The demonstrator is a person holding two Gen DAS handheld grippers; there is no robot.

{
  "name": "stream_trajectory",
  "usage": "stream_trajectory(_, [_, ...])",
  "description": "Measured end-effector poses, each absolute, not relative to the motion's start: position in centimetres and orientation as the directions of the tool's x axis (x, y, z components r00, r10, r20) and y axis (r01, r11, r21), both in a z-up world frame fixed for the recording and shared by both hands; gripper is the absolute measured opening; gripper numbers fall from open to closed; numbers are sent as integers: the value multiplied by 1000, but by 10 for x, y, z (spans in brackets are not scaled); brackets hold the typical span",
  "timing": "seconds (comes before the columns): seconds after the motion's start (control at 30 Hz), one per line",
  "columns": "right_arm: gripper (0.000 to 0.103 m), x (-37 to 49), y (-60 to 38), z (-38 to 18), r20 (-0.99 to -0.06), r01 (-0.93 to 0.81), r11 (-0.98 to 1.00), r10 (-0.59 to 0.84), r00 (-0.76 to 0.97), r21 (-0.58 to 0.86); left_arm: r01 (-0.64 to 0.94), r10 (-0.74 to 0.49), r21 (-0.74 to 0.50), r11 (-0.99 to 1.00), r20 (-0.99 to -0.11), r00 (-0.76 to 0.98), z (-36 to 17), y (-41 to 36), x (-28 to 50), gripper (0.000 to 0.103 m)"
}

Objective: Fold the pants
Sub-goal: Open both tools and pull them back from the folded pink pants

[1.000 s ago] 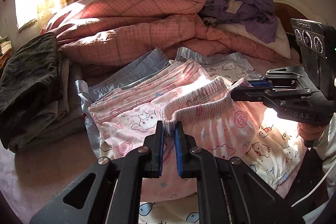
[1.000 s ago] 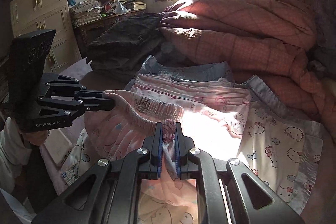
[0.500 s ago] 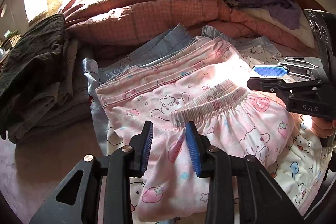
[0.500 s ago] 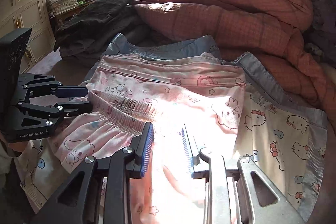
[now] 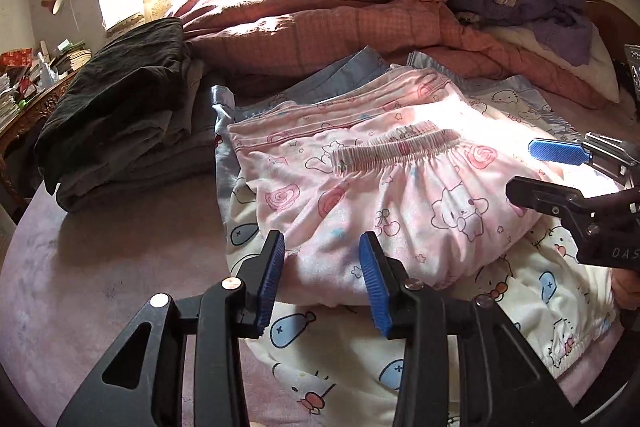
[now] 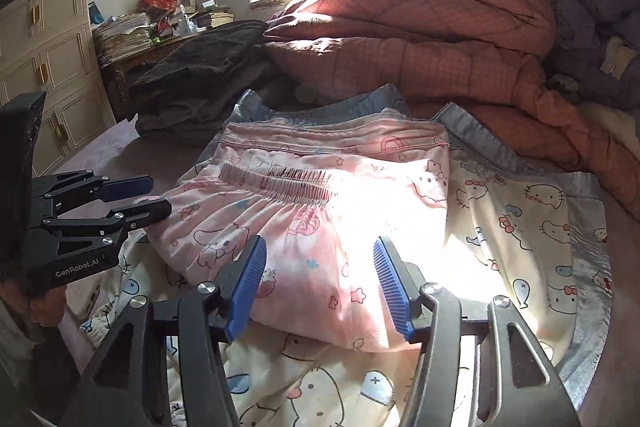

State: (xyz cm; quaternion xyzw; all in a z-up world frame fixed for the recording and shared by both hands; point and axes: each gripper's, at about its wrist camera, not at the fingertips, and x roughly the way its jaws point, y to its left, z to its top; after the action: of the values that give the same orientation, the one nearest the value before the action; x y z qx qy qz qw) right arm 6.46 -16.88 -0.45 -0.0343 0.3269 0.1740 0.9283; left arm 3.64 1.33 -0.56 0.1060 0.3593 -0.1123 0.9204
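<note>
Your pink cartoon-print pants (image 5: pixel 404 211) lie folded on the bed (image 5: pixel 100 279), atop a pile of other printed nightwear, the gathered waistband (image 5: pixel 396 149) turned over and facing the quilt (image 5: pixel 320 19). Your left gripper (image 5: pixel 322 279) hovers at the near fold, its fingers (image 5: pixel 272 275) opening, nothing pinched between them. Your right gripper (image 6: pixel 318 283) does likewise, fingers (image 6: pixel 392 283) spreading wider, the cloth released beneath. The risk from here is a snag: a ribbed pad low over the soft fabric could catch it as you pull away, dragging the top layer and undoing the fold. The bundle also looks puffy at its near edge and may spring open unpressed.
</note>
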Motion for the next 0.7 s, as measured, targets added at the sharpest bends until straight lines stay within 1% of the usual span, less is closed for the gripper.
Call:
stream_trajectory(0.03, [68, 65, -165, -11, -632, -329, 944, 266, 728, 18, 265, -110, 116, 957, -701, 705, -13, 14, 39, 39])
stream_trajectory(0.1, [70, 68, -162, -21, -661, -322, 947, 246, 709, 7, 263, -121, 76, 962, -741, 660, -24, 18, 46, 40])
stream_trajectory(0.17, [76, 79, -165, -32, -711, -315, 949, 242, 661, 30, 239, -140, 20, 971, -765, 629, -33, 26, 49, 42])
stream_trajectory(0.23, [77, 87, -171, -40, -740, -302, 950, 263, 619, 85, 238, -151, 4, 971, -763, 628, -31, 28, 49, 44])
stream_trajectory(0.33, [78, 87, -177, -41, -736, -297, 947, 288, 612, 124, 236, -141, 15, 972, -762, 632, -32, 27, 48, 46])
stream_trajectory(0.43, [78, 85, -174, -42, -735, -301, 948, 276, 619, 103, 238, -131, 35, 971, -754, 643, -30, 24, 46, 46])
stream_trajectory(0.5, [79, 83, -172, -40, -727, -304, 948, 271, 631, 91, 244, -146, 24, 969, -743, 653, -26, 24, 44, 45])
stream_trajectory(0.63, [79, 74, -174, -30, -682, -299, 950, 274, 678, 84, 260, -191, -10, 966, -707, 681, -14, 27, 36, 45])
stream_trajectory(0.7, [79, 67, -176, -22, -651, -299, 951, 278, 706, 81, 261, -203, -18, 965, -680, 704, -7, 29, 32, 48])
